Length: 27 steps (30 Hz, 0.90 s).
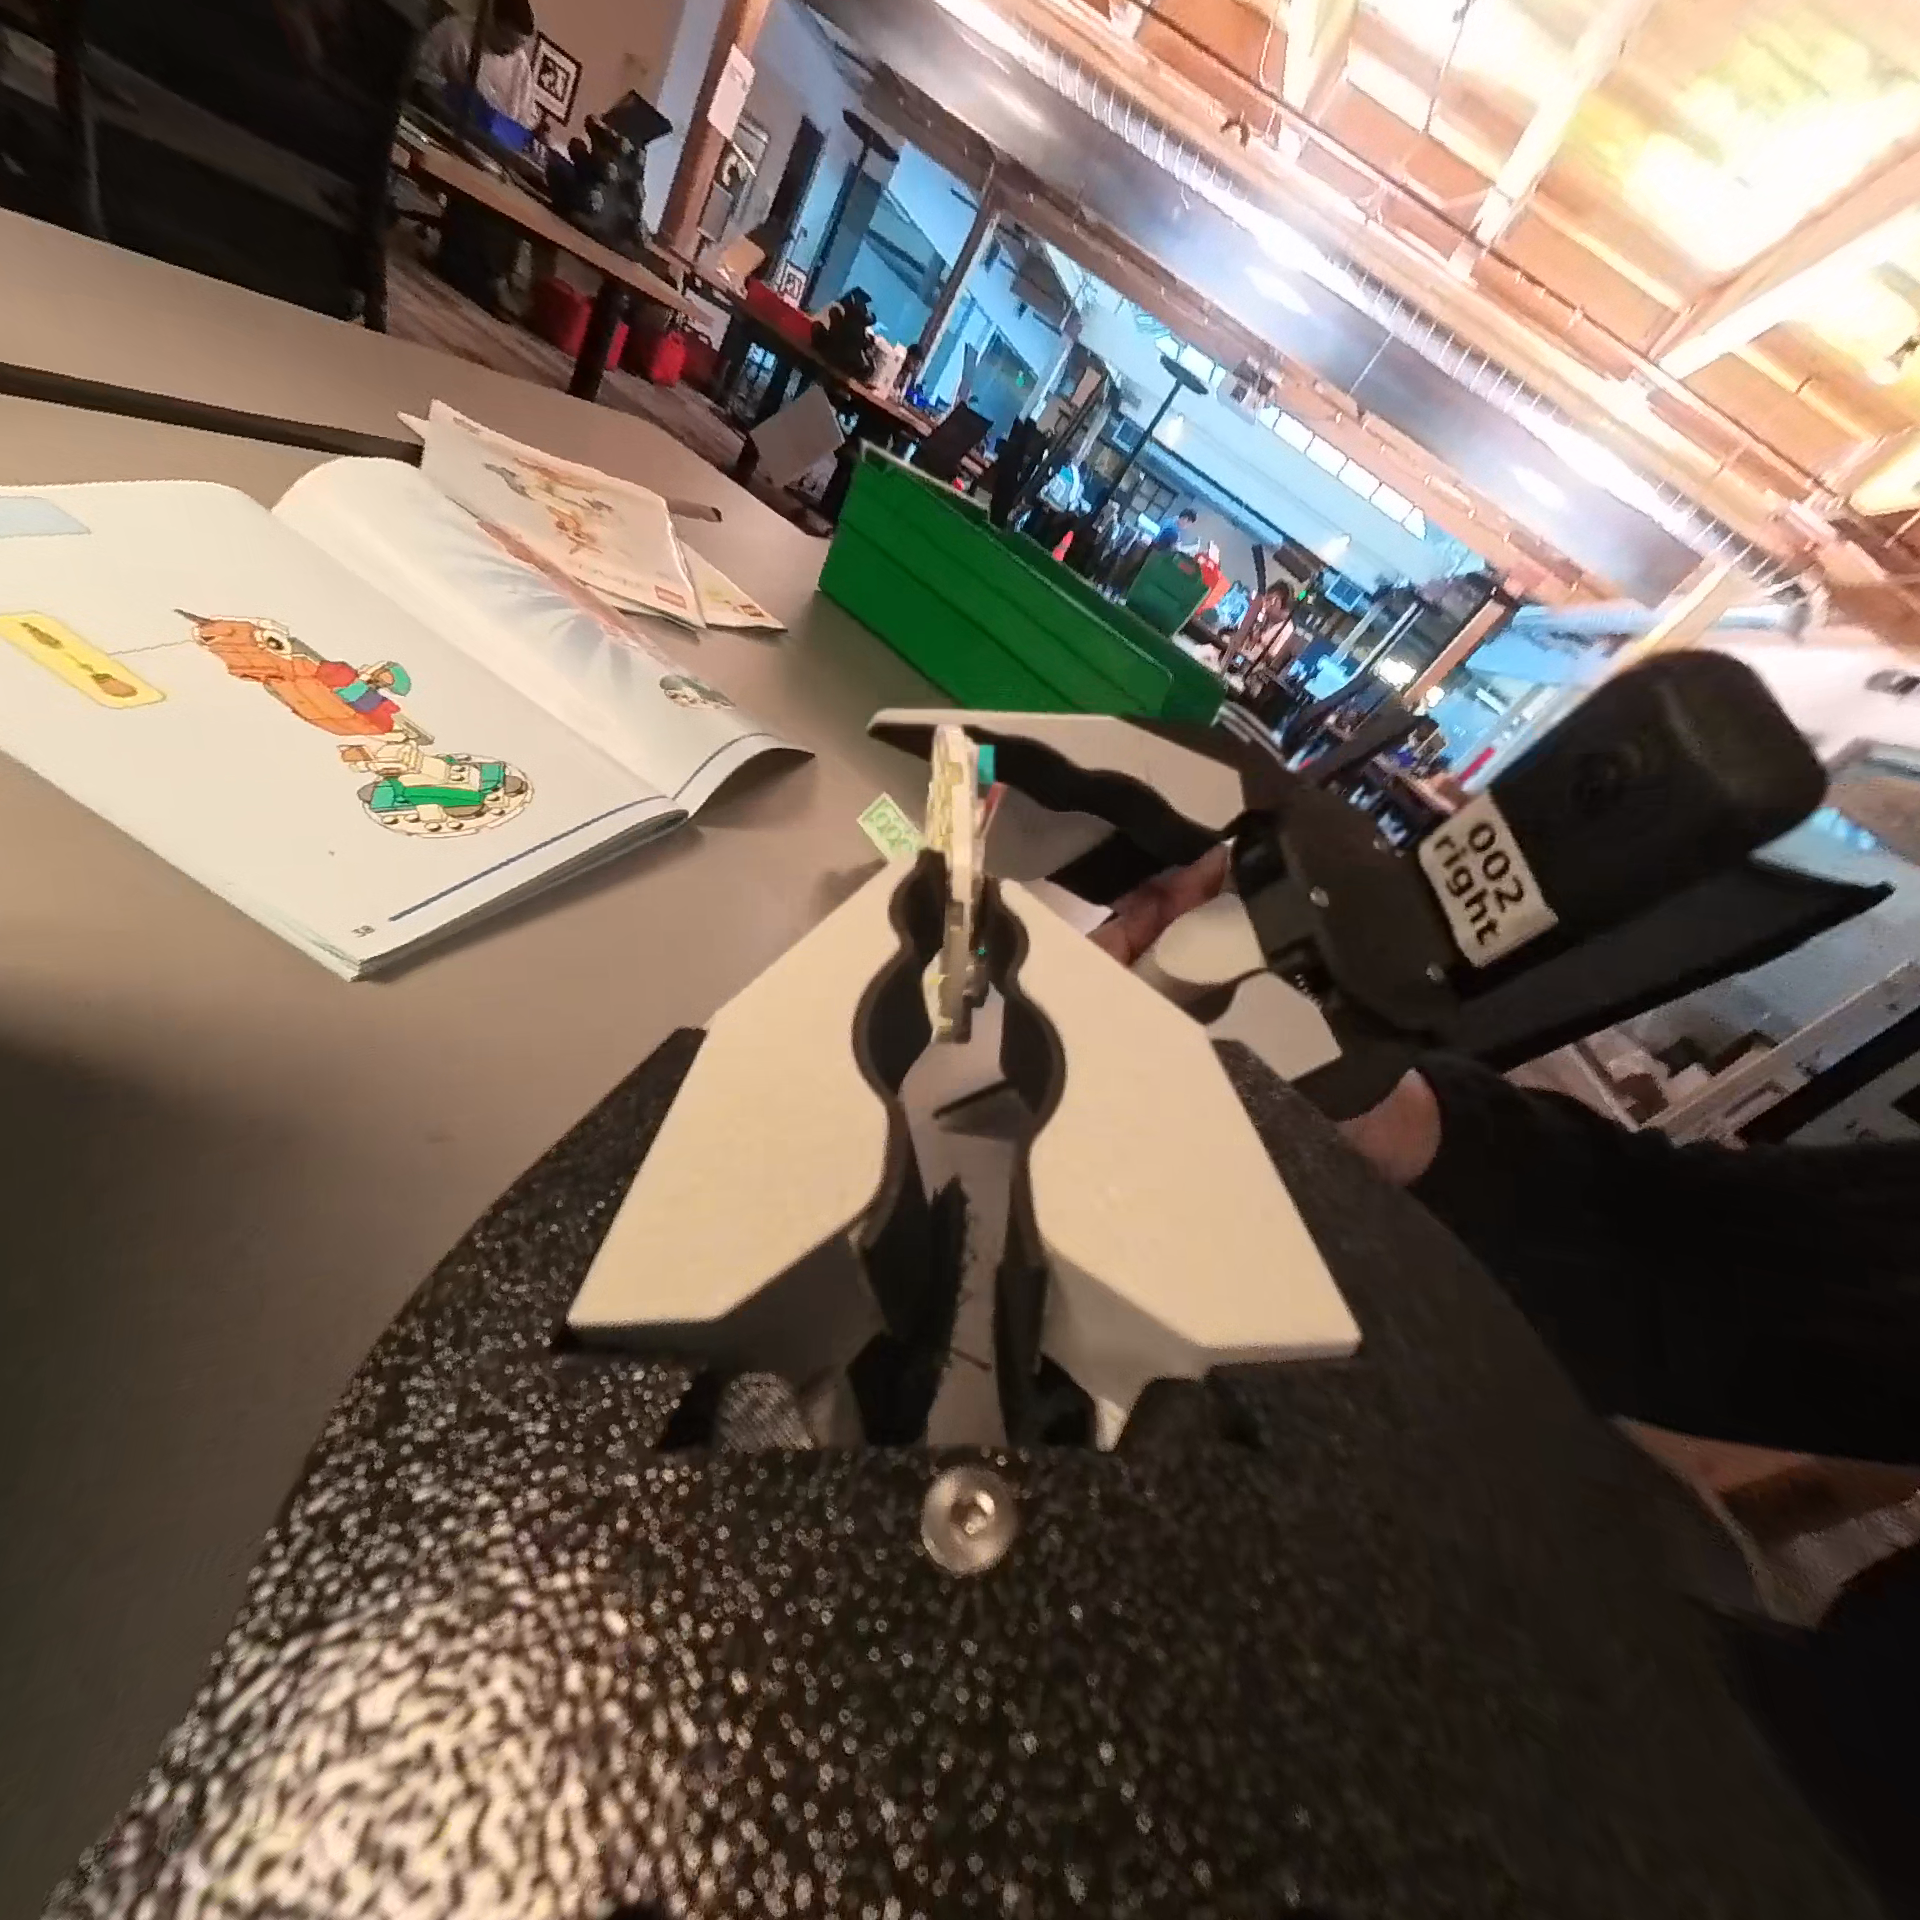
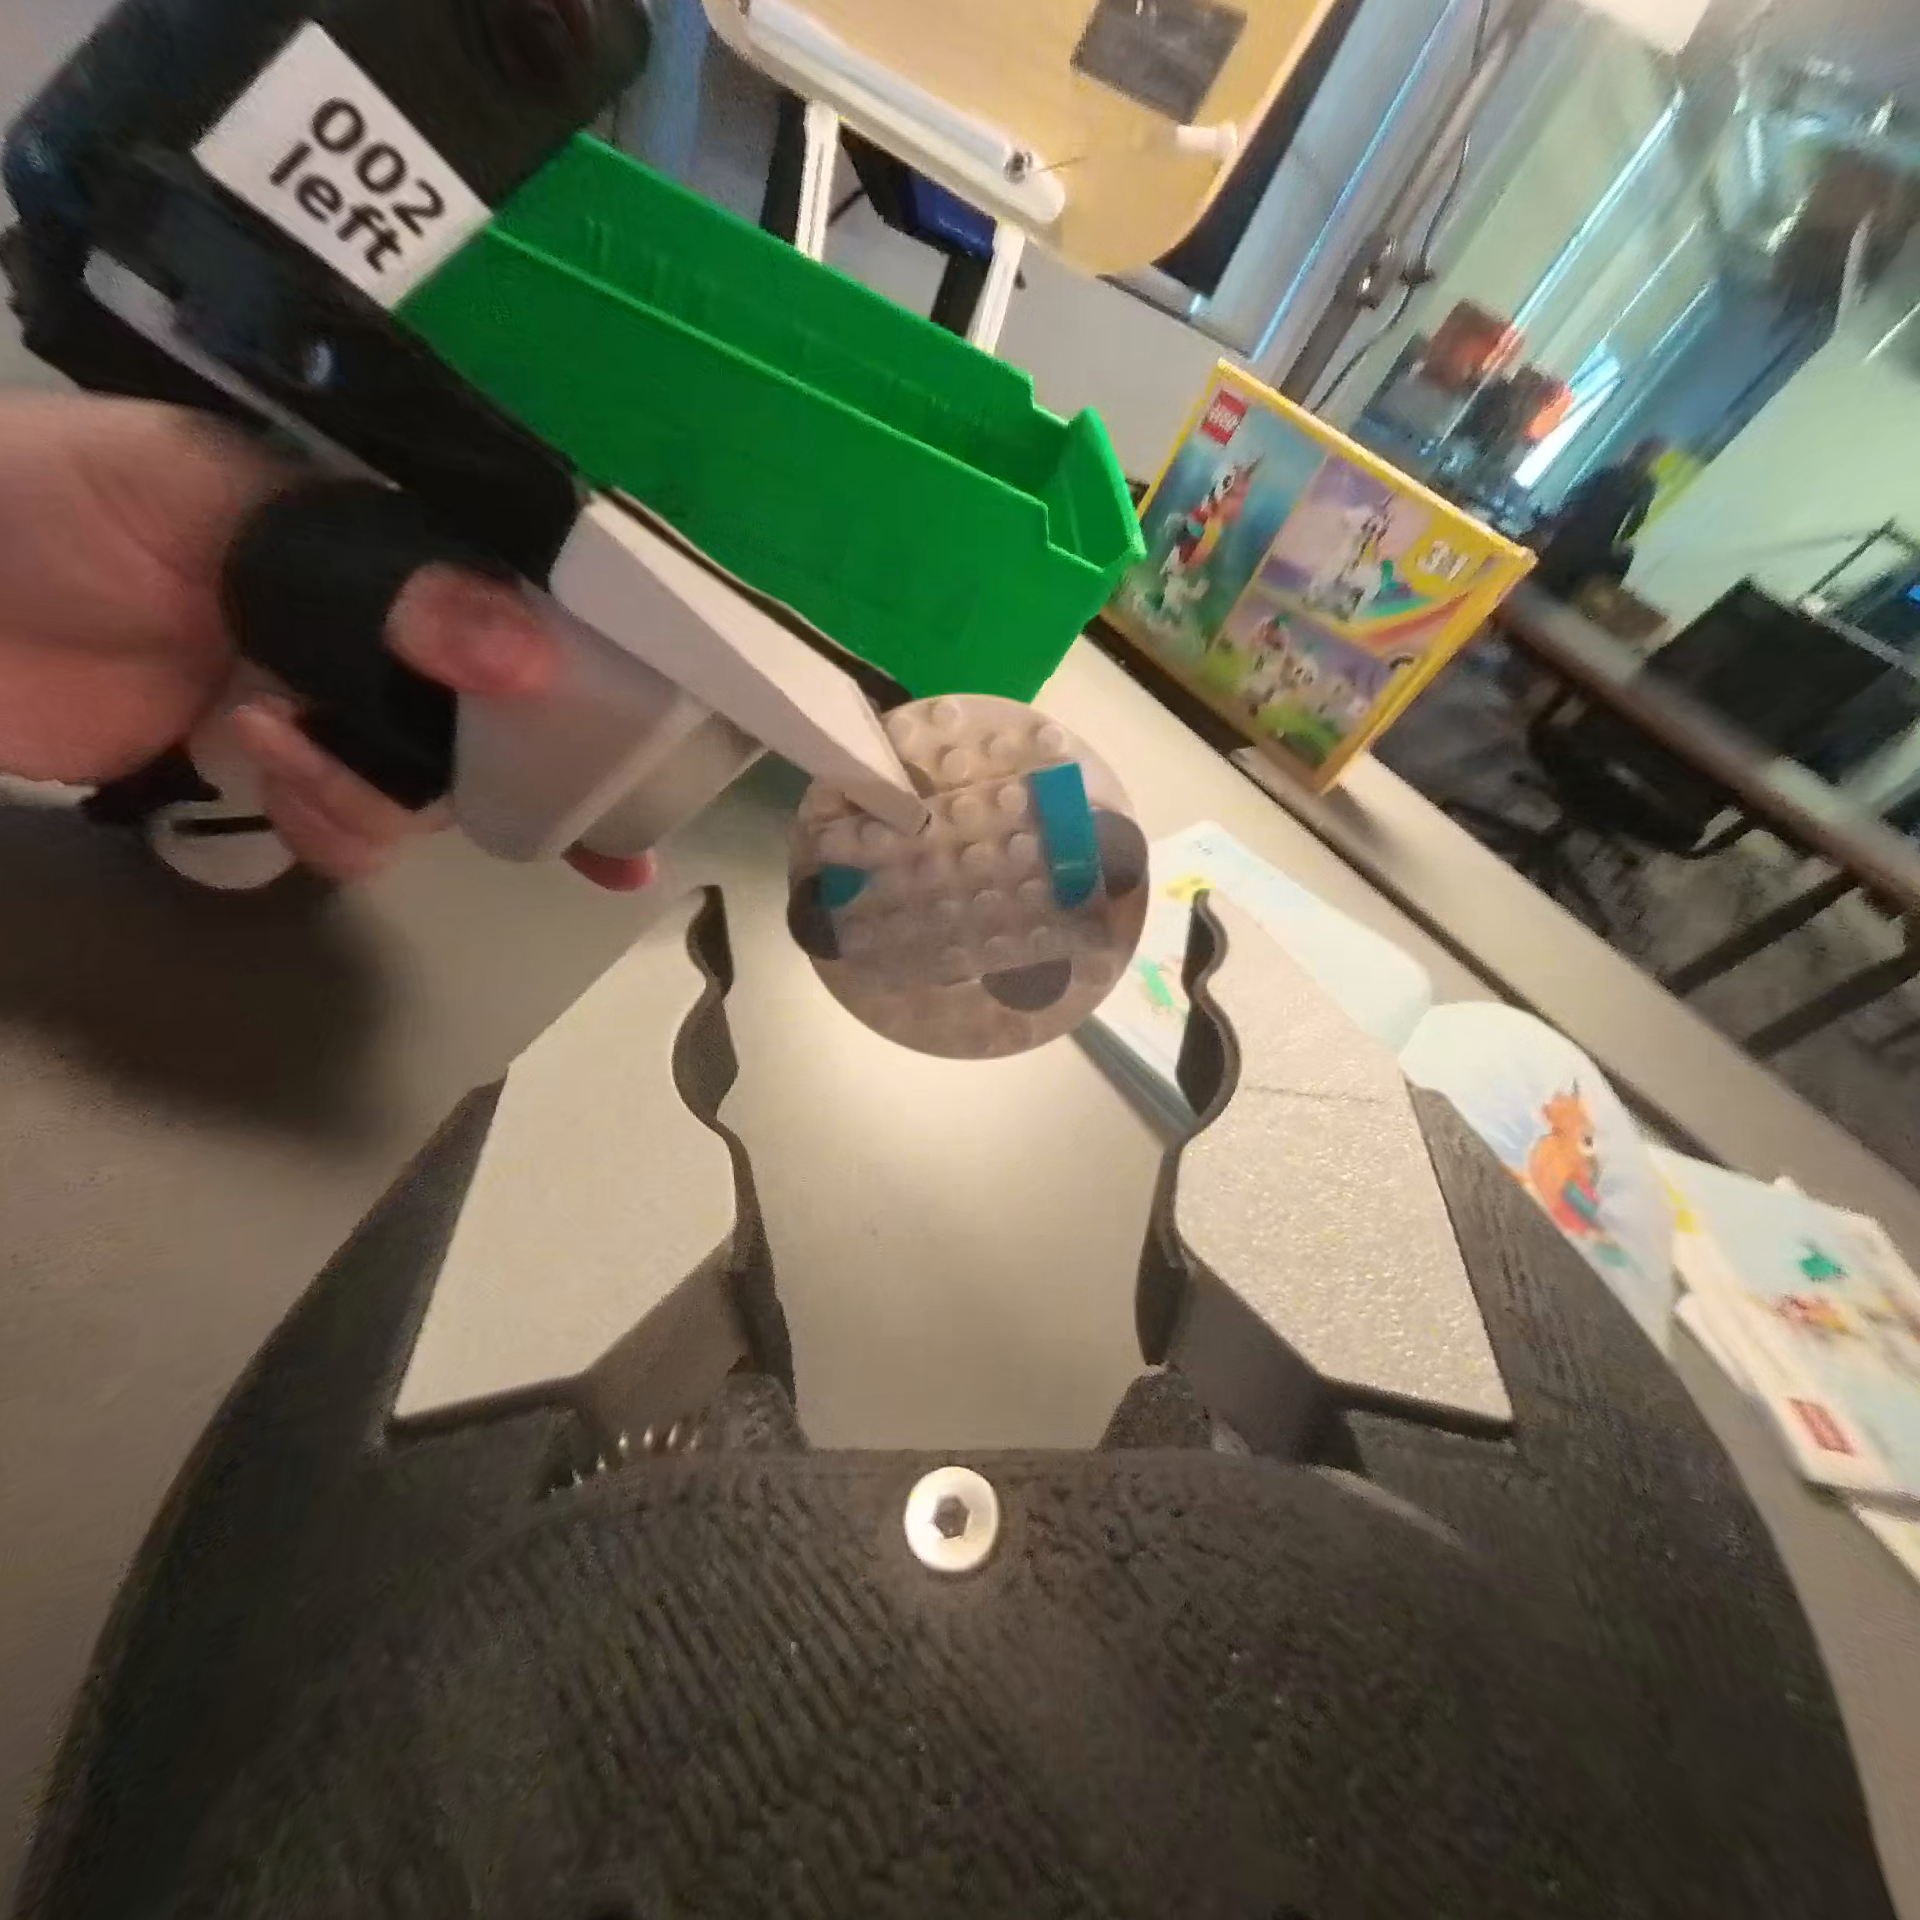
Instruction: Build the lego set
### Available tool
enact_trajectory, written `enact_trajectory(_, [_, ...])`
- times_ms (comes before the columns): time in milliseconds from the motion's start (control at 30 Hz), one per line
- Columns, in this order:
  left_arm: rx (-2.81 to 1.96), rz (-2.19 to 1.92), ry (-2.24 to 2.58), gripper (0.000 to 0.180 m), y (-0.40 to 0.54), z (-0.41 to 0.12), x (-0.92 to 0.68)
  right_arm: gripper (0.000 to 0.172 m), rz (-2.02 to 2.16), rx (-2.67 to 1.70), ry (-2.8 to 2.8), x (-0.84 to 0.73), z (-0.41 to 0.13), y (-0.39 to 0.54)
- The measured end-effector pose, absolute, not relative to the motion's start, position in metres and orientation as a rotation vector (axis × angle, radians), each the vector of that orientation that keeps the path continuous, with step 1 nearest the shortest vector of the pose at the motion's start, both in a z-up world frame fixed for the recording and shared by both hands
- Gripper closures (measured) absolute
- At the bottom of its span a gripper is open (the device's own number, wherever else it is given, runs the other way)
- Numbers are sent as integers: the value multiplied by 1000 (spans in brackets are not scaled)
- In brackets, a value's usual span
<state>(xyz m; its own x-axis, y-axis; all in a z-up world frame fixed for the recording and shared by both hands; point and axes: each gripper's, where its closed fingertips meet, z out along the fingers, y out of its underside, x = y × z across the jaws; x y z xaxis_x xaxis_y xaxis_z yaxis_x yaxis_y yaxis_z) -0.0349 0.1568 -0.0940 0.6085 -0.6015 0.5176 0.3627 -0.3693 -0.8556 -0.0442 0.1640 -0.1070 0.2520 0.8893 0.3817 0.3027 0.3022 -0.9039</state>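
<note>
Beige and studded, a round brick plate (image 2: 966,883) hangs edge-on in the left tongs (image 1: 961,914), whose tips are clamped on its rim at about ten o'clock of the disc; small teal pieces (image 2: 1065,831) sit on its face. The right tongs (image 2: 956,977) stand wide apart, the plate hanging just beyond their tips, neither pad touching it.

Holding this well looks to be a matter of keeping the thin pinch square on the rim, so the disc does not swivel, and bringing the open tongs in level with its face.

The left hand (image 2: 156,613), in a fingerless black glove, reaches in from nine o'clock, tilted down toward the plate above the grey surface (image 1: 260,1091). An open booklet (image 1: 312,727) lies at ten o'clock in the left wrist view, a green bin (image 2: 779,436) and a yellow toy box (image 2: 1320,582) farther off.
</note>
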Motion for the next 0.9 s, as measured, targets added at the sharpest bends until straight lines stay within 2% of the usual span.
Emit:
enact_trajectory(133, [-1693, -974, 289, 177, 153, -99, -26, 104, 669, -1301, -1293, -43, -110, 164])
enact_trajectory(533, [-1731, -591, 639, 176, 147, -116, -19, 110, 759, -1327, -1485, -32, -125, 156])
enact_trajectory(567, [-1728, -519, 696, 178, 146, -119, -20, 118, 753, -1323, -1494, -29, -125, 158])
enact_trajectory(600, [-1714, -433, 746, 179, 147, -121, -24, 151, 716, -1308, -1508, -25, -126, 162])
enact_trajectory(633, [-1709, -444, 740, 179, 146, -119, -22, 152, 686, -1267, -1529, -24, -127, 161])
enact_trajectory(700, [-1694, -570, 681, 179, 143, -111, -16, 146, 627, -1230, -1548, -24, -130, 160])
enact_trajectory(800, [-1714, -624, 626, 178, 146, -112, -20, 127, 608, -1242, -1571, -30, -136, 157])
enact_trajectory(900, [-1752, -660, 589, 178, 149, -116, -23, 125, 544, -1242, -1589, -31, -143, 161])
